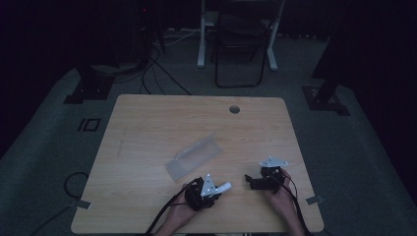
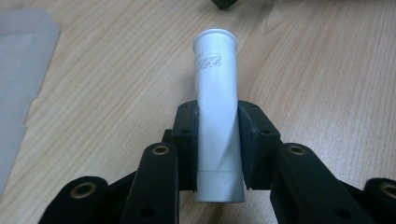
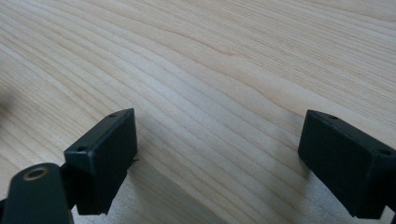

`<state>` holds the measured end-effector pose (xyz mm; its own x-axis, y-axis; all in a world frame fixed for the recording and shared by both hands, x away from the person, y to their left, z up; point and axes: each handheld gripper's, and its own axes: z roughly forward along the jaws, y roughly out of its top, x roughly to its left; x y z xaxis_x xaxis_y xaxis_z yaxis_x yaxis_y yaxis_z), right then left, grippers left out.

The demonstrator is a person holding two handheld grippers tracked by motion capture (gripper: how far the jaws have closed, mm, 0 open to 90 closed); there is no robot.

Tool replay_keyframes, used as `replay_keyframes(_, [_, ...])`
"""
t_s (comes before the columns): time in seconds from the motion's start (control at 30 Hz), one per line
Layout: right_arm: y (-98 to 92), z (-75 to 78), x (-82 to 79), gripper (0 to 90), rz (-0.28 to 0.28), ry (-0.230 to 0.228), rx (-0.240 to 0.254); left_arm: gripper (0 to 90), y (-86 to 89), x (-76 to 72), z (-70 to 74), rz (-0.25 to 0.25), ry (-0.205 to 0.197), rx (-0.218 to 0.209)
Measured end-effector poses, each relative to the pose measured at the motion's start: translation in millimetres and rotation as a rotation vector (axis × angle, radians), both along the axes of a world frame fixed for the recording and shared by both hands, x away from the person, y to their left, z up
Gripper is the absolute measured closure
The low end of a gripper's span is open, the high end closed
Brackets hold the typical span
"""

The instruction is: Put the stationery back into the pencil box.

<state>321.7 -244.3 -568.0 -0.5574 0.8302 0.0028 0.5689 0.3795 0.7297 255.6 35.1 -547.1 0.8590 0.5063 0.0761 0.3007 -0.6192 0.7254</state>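
A pale wooden table (image 1: 147, 128) with rounded corners and fine straight grain is seen on grey carpet in a dim room; a round cable hole (image 1: 234, 109) is cut near its far edge, and a folding chair (image 1: 239, 44) is set beyond it. A clear flat plastic bag (image 1: 193, 157) is laid mid-table. A smooth white tube (image 2: 216, 112), flared at its printed end, is pinched by the left gripper (image 2: 217, 140) near the front edge. The right gripper (image 3: 217, 158) is held close by, its jaws spread over bare wood.
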Motion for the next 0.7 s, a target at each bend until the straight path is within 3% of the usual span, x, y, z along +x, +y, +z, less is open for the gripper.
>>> replay_keyframes(0.7, [0.0, 0.0, 0.0, 11.6, 0.000, 0.000, 0.001, 70.8, 2.8, 0.1, 20.3, -0.017, -0.044, -0.012])
